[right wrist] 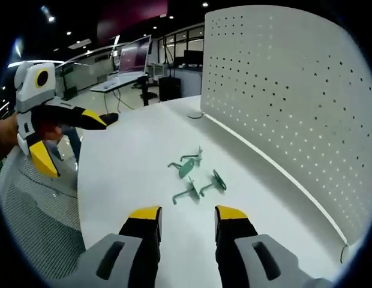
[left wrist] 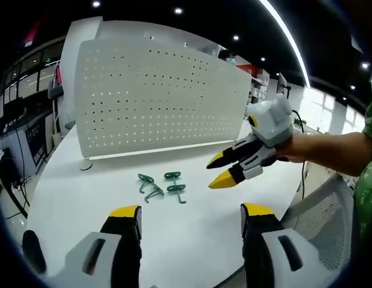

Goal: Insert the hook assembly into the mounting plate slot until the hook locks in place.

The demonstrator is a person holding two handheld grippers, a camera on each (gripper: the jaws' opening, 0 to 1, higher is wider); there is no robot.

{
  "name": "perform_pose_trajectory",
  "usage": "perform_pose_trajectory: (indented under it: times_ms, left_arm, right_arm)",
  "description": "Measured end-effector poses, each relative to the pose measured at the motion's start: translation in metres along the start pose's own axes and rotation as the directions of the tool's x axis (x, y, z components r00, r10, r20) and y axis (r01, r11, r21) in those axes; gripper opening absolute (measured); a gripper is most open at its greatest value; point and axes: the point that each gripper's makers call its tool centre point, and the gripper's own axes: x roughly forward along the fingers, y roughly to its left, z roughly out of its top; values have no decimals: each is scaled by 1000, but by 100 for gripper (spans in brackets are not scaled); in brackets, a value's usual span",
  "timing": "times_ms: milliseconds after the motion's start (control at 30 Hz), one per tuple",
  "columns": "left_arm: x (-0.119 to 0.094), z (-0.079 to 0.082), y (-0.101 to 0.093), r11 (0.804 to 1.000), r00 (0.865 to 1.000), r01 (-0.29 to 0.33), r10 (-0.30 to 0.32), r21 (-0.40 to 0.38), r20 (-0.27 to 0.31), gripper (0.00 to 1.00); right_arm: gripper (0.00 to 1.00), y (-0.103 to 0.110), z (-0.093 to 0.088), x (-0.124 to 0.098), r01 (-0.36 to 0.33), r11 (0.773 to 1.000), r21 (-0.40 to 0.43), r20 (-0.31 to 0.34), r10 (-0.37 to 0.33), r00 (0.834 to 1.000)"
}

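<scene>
Green hooks, 4 thin bent-wire pieces with flat bases, are lying loosely clustered on the smooth white tabletop, near the foot of an upright white perforated mounting plate at 12 o'clock. Left gripper is hovering empty, yellow-tipped fingers spread apart. Right gripper is hanging at 3 o'clock of the hooks, fingers parted, gripping nothing.

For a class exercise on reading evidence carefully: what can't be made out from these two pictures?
- Green hooks: too small in both views to count or see their locking ends.
- Pegboard: its back is hidden; right gripper view cuts off its top and far end.
- Right hand-held gripper: the holding hand hides behind it in left gripper view.
</scene>
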Motion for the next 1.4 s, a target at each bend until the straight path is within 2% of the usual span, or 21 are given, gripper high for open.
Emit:
perform_pose_trajectory:
  times_ms: [133,933,1400]
  left_arm:
    - [0,0,0,1000,1000,-1,1,2,-2,69]
    - [2,-6,1,1000,999,-2,2,2,-34,68]
    - [3,-9,0,1000,999,2,-2,-2,-48,67]
  right_arm:
    - [27,-3,-1,7,1,1000,-4,-5,-1,1000]
    - [16,-10,-14,51,-26,1000,1,-26,26,999]
    - [11,-12,-18,64,-36,999,-3,-28,36,999]
